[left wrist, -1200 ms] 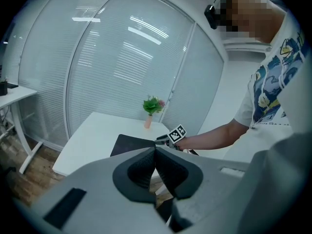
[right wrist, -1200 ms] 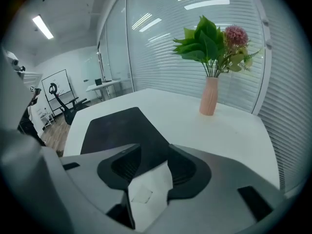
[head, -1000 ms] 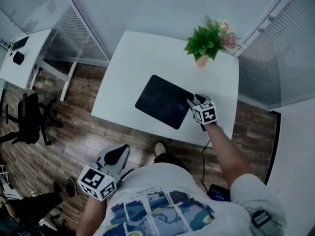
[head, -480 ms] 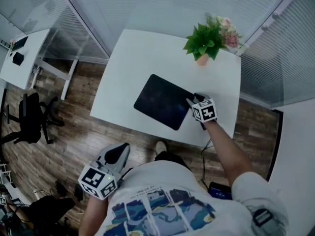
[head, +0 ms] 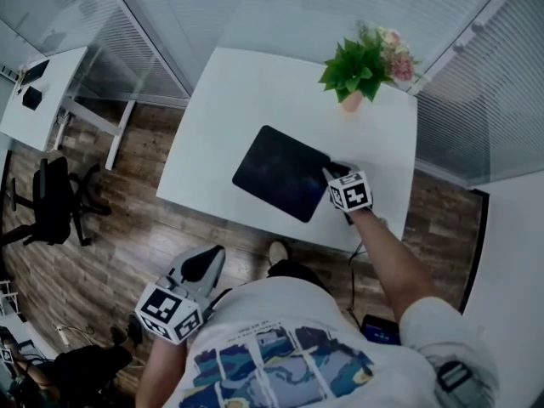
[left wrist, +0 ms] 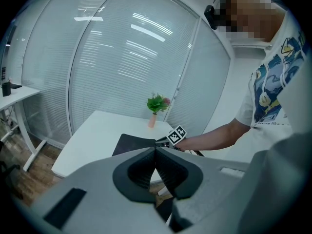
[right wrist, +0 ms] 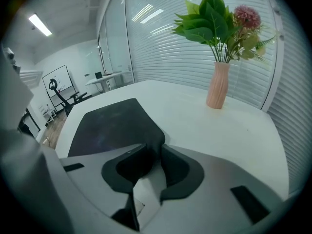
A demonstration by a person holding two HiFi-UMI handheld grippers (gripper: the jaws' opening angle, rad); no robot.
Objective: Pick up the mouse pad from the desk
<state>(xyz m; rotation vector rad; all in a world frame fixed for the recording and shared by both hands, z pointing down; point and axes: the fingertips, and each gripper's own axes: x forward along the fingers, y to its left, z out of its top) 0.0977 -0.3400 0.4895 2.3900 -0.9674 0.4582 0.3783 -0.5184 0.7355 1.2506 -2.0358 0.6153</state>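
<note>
The dark mouse pad [head: 280, 172] lies flat on the white desk [head: 238, 92]. My right gripper [head: 331, 172] is at the pad's right corner. In the right gripper view its jaws are closing on that corner of the mouse pad [right wrist: 112, 126], which curls up between the pads of the right gripper [right wrist: 159, 147]. My left gripper [head: 206, 264] hangs low beside the person's body, away from the desk. In the left gripper view the left gripper [left wrist: 156, 152] has its jaws together with nothing held, and it looks toward the mouse pad [left wrist: 134, 143].
A pink vase with a green plant [head: 357, 70] stands at the desk's far right corner, behind the pad. Glass walls with blinds surround the desk. A second desk [head: 34, 100] and an office chair [head: 51, 202] stand on the wooden floor at the left.
The right gripper has edged a little onto the pad's right corner. The left gripper has stayed in place.
</note>
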